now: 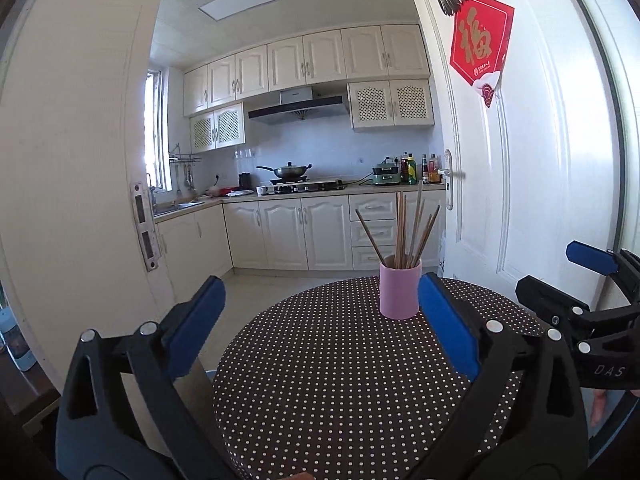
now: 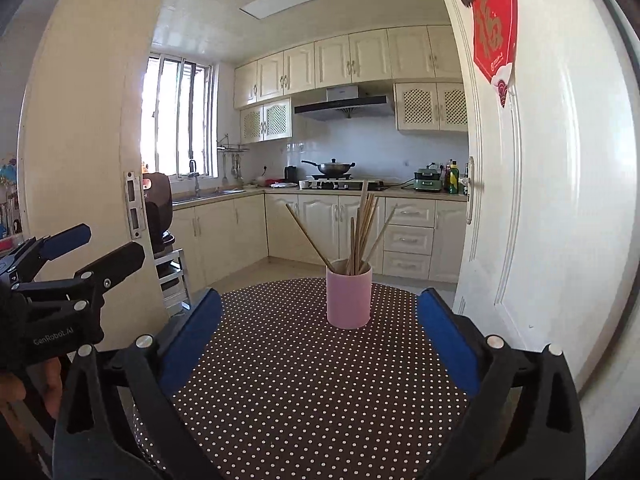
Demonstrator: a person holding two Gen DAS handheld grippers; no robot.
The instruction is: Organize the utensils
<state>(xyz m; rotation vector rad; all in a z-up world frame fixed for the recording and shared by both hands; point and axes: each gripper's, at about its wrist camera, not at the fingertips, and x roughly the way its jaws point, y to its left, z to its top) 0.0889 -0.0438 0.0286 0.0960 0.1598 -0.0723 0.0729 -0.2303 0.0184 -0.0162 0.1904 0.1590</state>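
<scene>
- Standing in a pink cup [image 1: 399,292] on the far half of the round dotted table [image 1: 320,380], the wooden chopsticks [image 1: 404,232] are the only utensils in view; in the right wrist view the same cup [image 2: 348,300] is near the middle of the picture, with the chopsticks [image 2: 360,232] fanning out of it.
- The sticks lean in different directions. One tilts far to the left, away from the bunch, and a few lean right.
- Nothing else lies on the tablecloth, so I judge that the work is either at its very start or already finished; from these views I cannot say which.
- The left gripper [image 1: 320,312] is spread wide and holds nothing. Its blue pads are well apart, and the right pad appears just beside the cup.
- The right gripper [image 2: 320,320] is also wide and empty, with the cup between its two fingers but farther ahead.
- Each gripper is seen from the side in the other camera, and both hover above the table edge.
- Risk: the cup is light and tall with its load, so a push from a finger on its wall or on the leaning sticks could tip it and scatter them.
- Risk: closing on the loose bunch may catch only some sticks, and the others could slide out.
- Behind the table an open white door [image 1: 520,160] gives onto a kitchen.
</scene>
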